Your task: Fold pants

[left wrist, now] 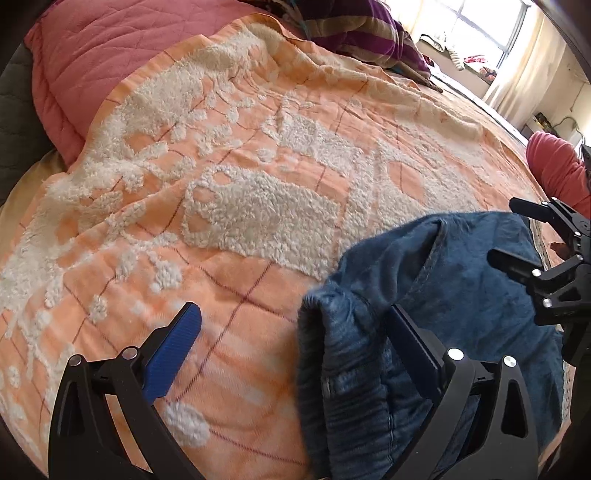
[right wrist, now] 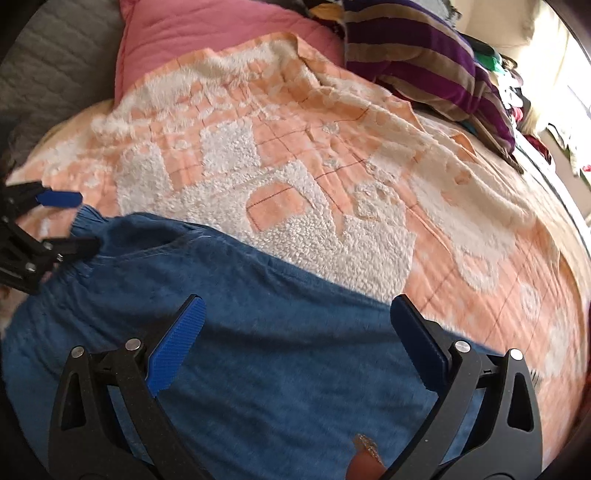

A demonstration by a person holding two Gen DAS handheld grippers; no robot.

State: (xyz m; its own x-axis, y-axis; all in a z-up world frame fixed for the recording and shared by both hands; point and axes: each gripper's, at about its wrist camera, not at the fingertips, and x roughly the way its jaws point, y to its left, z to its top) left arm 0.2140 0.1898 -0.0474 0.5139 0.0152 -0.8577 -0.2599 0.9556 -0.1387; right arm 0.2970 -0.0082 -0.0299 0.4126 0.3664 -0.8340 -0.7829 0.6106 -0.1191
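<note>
Blue denim pants (left wrist: pixel 436 295) lie bunched on an orange and white blanket (left wrist: pixel 229 177). My left gripper (left wrist: pixel 295 321) is open, its jaws wide apart over the elastic waistband edge, holding nothing. The right gripper also shows in the left wrist view (left wrist: pixel 517 232), open above the far side of the pants. In the right wrist view the pants (right wrist: pixel 258 332) spread flat below my right gripper (right wrist: pixel 295 317), which is open and empty just above the cloth. The left gripper shows there (right wrist: pixel 70 221) at the waistband (right wrist: pixel 88 218), open.
A pink quilted pillow (left wrist: pixel 92 66) and a purple striped blanket (right wrist: pixel 424 59) lie at the head of the bed. A window (left wrist: pixel 487 29) with clutter on its sill is at the far right. A pink sleeve (left wrist: pixel 557 166) shows at the right edge.
</note>
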